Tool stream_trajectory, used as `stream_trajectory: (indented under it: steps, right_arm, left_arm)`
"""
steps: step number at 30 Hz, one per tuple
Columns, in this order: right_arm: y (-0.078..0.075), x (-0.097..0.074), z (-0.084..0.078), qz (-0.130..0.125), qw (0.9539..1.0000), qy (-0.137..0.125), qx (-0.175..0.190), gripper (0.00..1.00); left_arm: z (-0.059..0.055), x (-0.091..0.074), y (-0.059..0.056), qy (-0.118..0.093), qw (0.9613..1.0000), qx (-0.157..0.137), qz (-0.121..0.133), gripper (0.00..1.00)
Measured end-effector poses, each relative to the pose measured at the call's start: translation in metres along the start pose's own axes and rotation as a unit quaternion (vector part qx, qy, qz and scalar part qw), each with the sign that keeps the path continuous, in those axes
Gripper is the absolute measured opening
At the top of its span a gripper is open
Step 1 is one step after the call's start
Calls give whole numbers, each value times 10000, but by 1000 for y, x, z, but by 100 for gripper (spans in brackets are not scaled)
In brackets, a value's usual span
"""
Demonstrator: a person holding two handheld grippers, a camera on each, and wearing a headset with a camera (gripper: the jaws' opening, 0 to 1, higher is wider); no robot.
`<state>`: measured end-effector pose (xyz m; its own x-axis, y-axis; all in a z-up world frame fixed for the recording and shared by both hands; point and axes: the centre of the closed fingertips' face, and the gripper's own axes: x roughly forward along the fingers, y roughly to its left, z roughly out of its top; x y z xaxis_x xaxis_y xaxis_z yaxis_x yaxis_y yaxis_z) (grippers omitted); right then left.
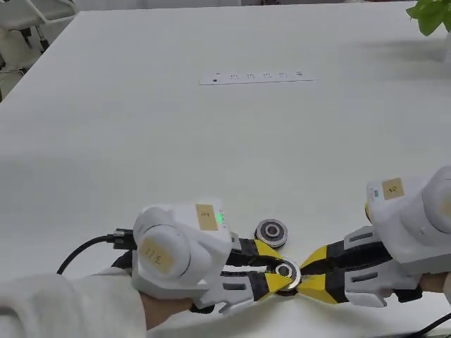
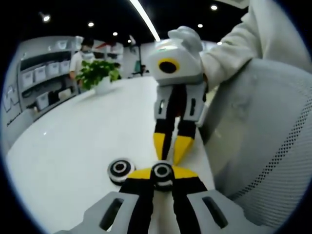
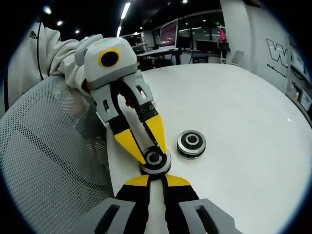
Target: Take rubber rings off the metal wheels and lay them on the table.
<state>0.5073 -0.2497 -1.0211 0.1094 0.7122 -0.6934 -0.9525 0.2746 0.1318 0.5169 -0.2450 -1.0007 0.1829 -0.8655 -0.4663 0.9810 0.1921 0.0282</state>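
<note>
My left gripper (image 1: 280, 272) is shut on a small metal wheel (image 1: 286, 270) with a black rubber ring, held just above the white table (image 1: 211, 155) near its front edge. In the left gripper view the wheel (image 2: 162, 172) sits between my yellow fingertips. My right gripper (image 1: 304, 273) meets it from the right, its jaws drawn together on the ring at the wheel's rim (image 3: 155, 161). A second wheel (image 1: 271, 232) with its ring on lies flat on the table just behind; it also shows in both gripper views (image 2: 120, 168) (image 3: 191, 142).
A white power strip (image 1: 257, 76) lies at the far middle of the table. A potted plant (image 1: 430, 14) stands at the far right corner. A black cable (image 1: 81, 250) trails from the left gripper. A mesh chair (image 3: 48, 161) is close to the table's front edge.
</note>
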Motion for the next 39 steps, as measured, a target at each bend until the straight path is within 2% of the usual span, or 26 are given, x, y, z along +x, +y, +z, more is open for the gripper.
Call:
stream_trajectory:
  steps: [7,10,11,12,15,17,21,24,25,26,27,30,34,39]
  right_arm:
    - [-5,-2,-1,-107,9999,58,83,0]
    - [-9,-2,0,-172,9991,25,398,0]
    - [-7,-2,0,-127,9976,-18,682,0]
    - [-8,-3,0,-114,9945,-61,1036,0]
    - [-11,-5,1,-82,9890,-224,1461,0]
    - [-11,-6,1,-20,9833,-326,1791,0]
    - [-10,-8,3,135,9674,-487,2481,0]
    - [-11,-10,6,161,9649,-581,2554,0]
    - [-7,-9,10,229,9586,-682,2754,0]
    - [-6,-10,12,268,9542,-735,2886,0]
    - [-4,-10,12,309,9466,-710,3128,0]
    - [-2,-9,12,346,9459,-720,3144,0]
    - [1,-9,15,320,9503,-701,3017,0]
    - [3,-9,18,350,9509,-714,2991,0]
  left_arm:
    - [0,0,0,-12,10000,15,20,15]
    - [0,0,0,-12,10000,32,17,14]
    - [0,0,0,-9,10000,40,18,14]
    - [0,0,0,-8,10000,44,17,14]
    - [0,0,0,-18,10000,61,21,14]
    - [0,0,0,-26,10000,75,19,14]
    - [0,-1,-1,-38,9999,111,8,14]
    - [0,-1,-1,-45,9999,145,10,14]
    - [0,-1,-1,-41,9999,145,7,14]
    - [-1,-1,-2,-37,9999,155,6,14]
    - [-1,-1,-2,-34,9999,163,-2,14]
    - [-1,-2,-3,-24,9998,204,-38,14]
    - [-1,-2,-3,0,9997,259,-35,14]
    - [-1,-2,-3,-3,9997,243,-54,14]
